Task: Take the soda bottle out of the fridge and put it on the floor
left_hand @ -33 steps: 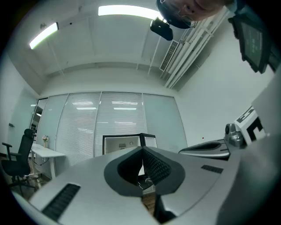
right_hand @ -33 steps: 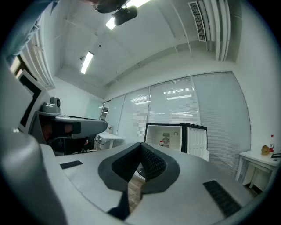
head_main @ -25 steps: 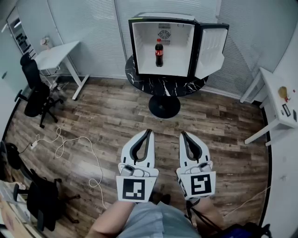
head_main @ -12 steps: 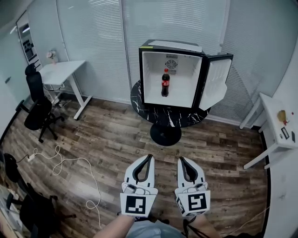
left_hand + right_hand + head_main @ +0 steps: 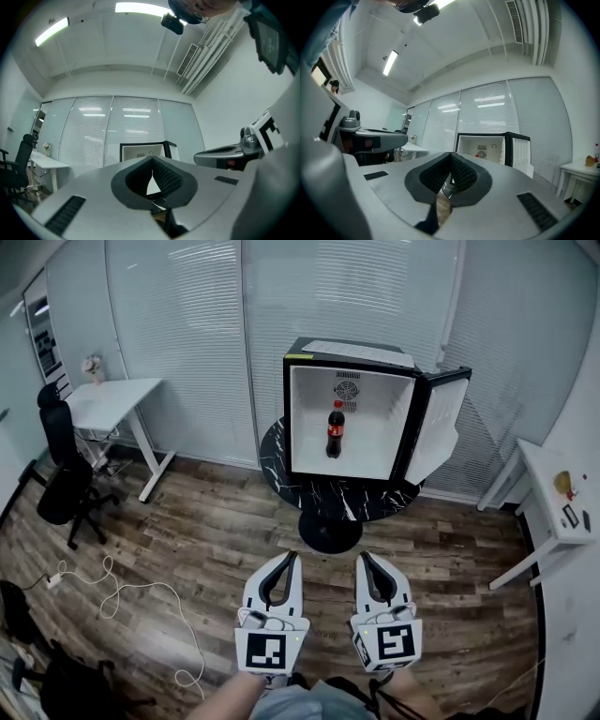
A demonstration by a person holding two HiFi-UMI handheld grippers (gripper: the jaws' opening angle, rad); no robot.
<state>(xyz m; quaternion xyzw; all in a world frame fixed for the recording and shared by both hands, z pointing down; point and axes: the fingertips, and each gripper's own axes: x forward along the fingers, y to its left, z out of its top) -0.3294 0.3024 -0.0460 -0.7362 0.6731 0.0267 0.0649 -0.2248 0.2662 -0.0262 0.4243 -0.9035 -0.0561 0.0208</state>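
The soda bottle (image 5: 335,428) stands upright inside the open fridge (image 5: 352,351). Well short of the fridge, the left gripper (image 5: 293,556) and right gripper (image 5: 360,556) are clenched on nothing. In their own views, the jaws hide the fridge's lower part.

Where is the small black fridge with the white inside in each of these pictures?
Head view: the small black fridge, door open, sits upper centre on a round black table.
Left gripper view: centre, just above the jaws, partly hidden.
Right gripper view: right of centre, above the jaws.
Shared landmark: the white-blinded glass wall behind it.
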